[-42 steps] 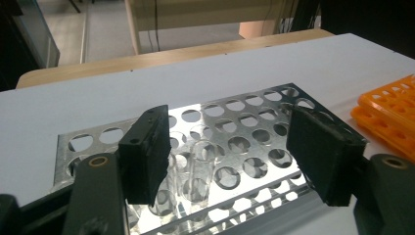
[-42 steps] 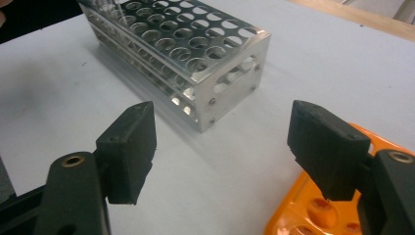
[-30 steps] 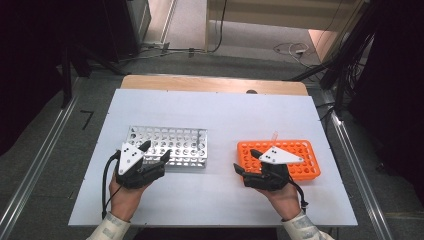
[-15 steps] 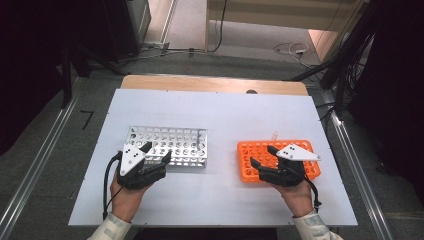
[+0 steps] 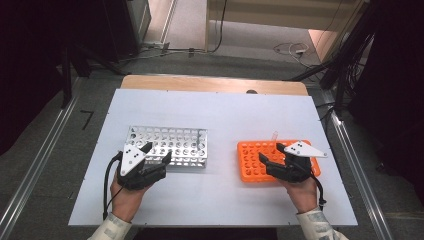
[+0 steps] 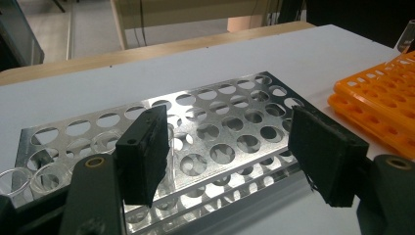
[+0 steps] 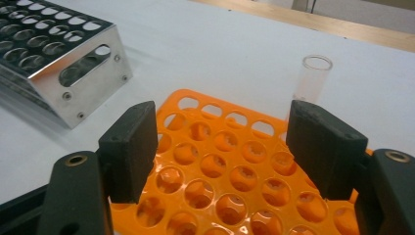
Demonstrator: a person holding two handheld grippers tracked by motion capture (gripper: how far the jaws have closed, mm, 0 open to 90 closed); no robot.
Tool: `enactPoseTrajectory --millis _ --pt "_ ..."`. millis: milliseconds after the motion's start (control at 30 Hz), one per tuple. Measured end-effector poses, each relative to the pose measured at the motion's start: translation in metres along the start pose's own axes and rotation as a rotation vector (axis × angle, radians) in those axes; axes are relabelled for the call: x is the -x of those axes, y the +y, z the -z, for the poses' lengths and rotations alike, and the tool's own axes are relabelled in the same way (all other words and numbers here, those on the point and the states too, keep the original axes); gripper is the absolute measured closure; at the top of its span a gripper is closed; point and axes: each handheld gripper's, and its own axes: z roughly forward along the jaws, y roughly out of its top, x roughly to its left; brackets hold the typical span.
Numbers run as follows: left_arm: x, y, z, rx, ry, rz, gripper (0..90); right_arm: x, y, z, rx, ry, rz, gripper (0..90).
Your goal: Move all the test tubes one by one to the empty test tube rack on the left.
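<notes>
The white counter (image 5: 220, 120) carries two racks, well apart. A metal rack (image 5: 170, 145) stands on the person's left half, and an orange rack (image 5: 252, 160) stands on the right half. One clear tube (image 5: 274, 136) stands upright in a hole at the far edge of the orange rack.

The left gripper (image 5: 156, 154) sits at the near left corner of the metal rack. Its jaws are spread, with nothing pinched between them. In the left gripper view, the left gripper (image 6: 235, 161) looks across the perforated top of the metal rack (image 6: 220, 127), and its jaws hang over the rack's near edge. Clear tubes (image 6: 29, 176) stand in holes at the near left end of that rack, just beside the left-hand jaw. Whether that jaw touches any of them cannot be told. The orange rack (image 6: 381, 107) shows at the right edge of that view.

The right gripper (image 5: 272, 156) hovers over the near right part of the orange rack, jaws spread and empty. In the right gripper view, the right gripper (image 7: 222, 147) looks down over the orange rack (image 7: 220, 181). The clear tube (image 7: 313, 78) rises beyond the right-hand jaw, partly hidden behind its tip, and lies outside the gap between the jaws. Contact between that jaw and the tube cannot be judged. The metal rack (image 7: 63, 54) stands at the upper left of that view.
</notes>
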Motion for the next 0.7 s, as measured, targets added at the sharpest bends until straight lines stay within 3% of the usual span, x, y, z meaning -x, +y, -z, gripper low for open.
enactPoseTrajectory --millis 700 --pt "0.001 -0.001 -0.001 -0.003 -0.003 0.0 31.0 0.02 -0.003 -0.016 -0.018 -0.069 -0.037 27.3"
